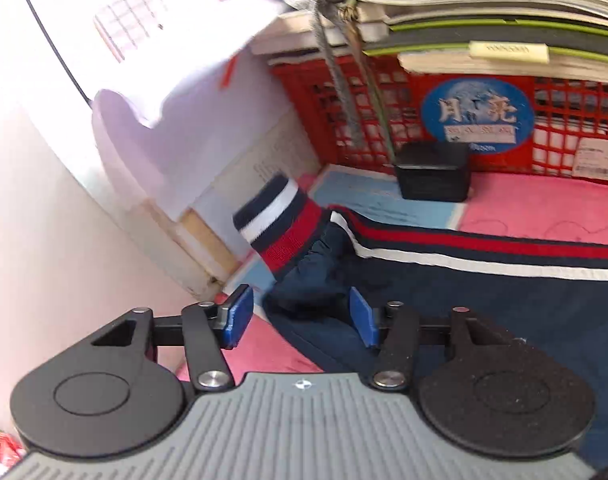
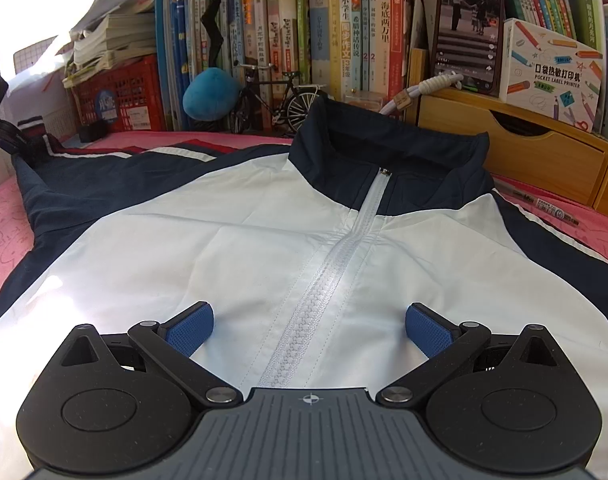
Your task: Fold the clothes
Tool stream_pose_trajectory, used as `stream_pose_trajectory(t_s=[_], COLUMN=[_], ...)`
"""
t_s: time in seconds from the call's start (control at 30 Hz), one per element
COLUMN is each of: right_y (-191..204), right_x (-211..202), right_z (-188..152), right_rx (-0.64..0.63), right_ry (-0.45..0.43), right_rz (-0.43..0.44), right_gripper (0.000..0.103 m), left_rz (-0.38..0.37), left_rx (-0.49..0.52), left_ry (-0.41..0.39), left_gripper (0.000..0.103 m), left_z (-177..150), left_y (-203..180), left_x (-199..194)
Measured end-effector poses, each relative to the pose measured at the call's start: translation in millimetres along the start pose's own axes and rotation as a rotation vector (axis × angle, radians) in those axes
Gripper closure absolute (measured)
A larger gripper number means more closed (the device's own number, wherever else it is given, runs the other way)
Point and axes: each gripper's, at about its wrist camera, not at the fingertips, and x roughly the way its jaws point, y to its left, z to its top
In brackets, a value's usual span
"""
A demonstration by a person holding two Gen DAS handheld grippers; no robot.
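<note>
Left wrist view: left gripper [image 1: 300, 316] low over the pink mat [image 1: 544, 208], near its left edge by the wall. Fingers apart, with the bunched navy cloth of the sleeve [image 1: 308, 280] lying between them; not yet pinched. The striped cuff [image 1: 280, 220] stands up just beyond the fingertips, toward the back corner. The rest of the sleeve runs off to the right, flat, red and white stripes showing. Red crate [image 1: 484, 120] with a stack of books on top sits along the back edge; a small black box [image 1: 432, 172] stands in front of it.

Right wrist view: right gripper [image 2: 308, 332] hovers over the white chest panel of the jacket [image 2: 232, 248], fingers wide apart, one either side of the closed zipper [image 2: 324, 280]. Holding nothing. Jacket lies front up, spread across the mat, collar [image 2: 388, 148] toward the bookshelf [image 2: 304, 32] at the back edge. Both sleeves out to the sides.

Progress, as judged: garment laid flat and zipped, no fold made. Left to do: both sleeves in, then the body folded. The left sleeve looks like the first step.
</note>
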Motion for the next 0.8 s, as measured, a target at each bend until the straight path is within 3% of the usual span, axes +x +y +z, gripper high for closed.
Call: stream_pose_trajectory(t_s=[0.03, 0.13, 0.2, 0.27, 0.4, 0.63, 0.7, 0.77, 0.8], right_y=[0, 0, 0, 0, 0, -3, -11, -27, -36], right_x=[0, 0, 0, 0, 0, -3, -7, -13, -16], right_z=[0, 0, 0, 0, 0, 0, 3, 6, 8], right_rx=[0.0, 0.001, 0.0, 0.0, 0.0, 0.018, 0.056, 0.113, 0.14], right_ry=[0.0, 0.0, -0.001, -0.001, -0.001, -0.013, -0.035, -0.064, -0.077], right_rz=[0.0, 0.0, 0.0, 0.0, 0.001, 0.003, 0.018, 0.038, 0.041], right_gripper=[0.0, 0.0, 0.0, 0.0, 0.0, 0.0, 0.0, 0.0, 0.0], left_rz=[0.027, -0.004, -0.041, -0.09, -0.279, -0.574, -0.519, -0.456, -0.452], left_rx=[-0.004, -0.054, -0.056, -0.047, -0.025, 0.08, 0.19, 0.215, 0.192], left_ry=[-0.03, -0.057, -0.075, -0.098, -0.108, -0.084, -0.1, -0.143, -0.135], left_gripper=[0.043, 0.041, 0.041, 0.033, 0.03, 0.026, 0.023, 0.005, 0.003], left_z=[3, 13, 16, 16, 4, -29, -37, -43, -41], left_y=[7, 27, 29, 27, 0, -88, -116, -121, -118], left_x=[-6, -18, -25, -31, -40, -57, -59, -57, -52])
